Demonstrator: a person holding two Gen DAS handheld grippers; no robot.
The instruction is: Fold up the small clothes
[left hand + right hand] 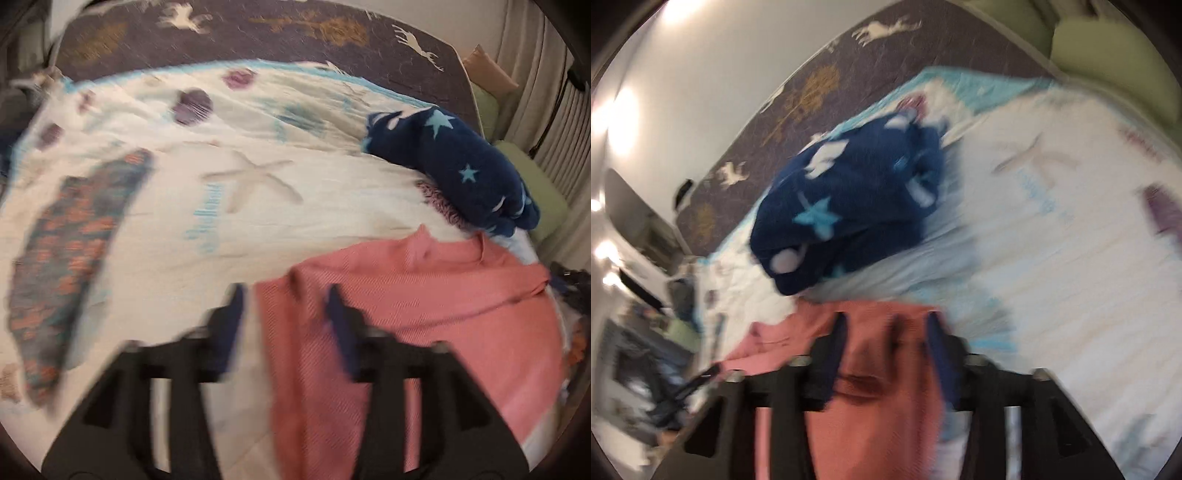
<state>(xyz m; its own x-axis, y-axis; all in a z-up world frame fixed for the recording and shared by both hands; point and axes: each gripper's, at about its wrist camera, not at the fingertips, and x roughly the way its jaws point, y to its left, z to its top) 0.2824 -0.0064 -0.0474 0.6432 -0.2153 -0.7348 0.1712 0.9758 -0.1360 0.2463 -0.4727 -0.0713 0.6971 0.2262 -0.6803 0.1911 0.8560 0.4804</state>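
Lying left, a patterned cloth (pixel 74 266) escapes the right view.

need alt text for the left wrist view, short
The open left gripper hovers over the left edge of a pink knit garment lying on a white bedspread printed with starfish. A navy star-patterned fleece lies bunched beyond it, and a long blue-and-orange patterned piece lies at far left; the picture is motion-blurred.

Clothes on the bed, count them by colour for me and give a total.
Pink: 1, the pink garment
Navy with stars: 1, the navy star garment
Blue and orange patterned: 1, the patterned garment
Total: 3
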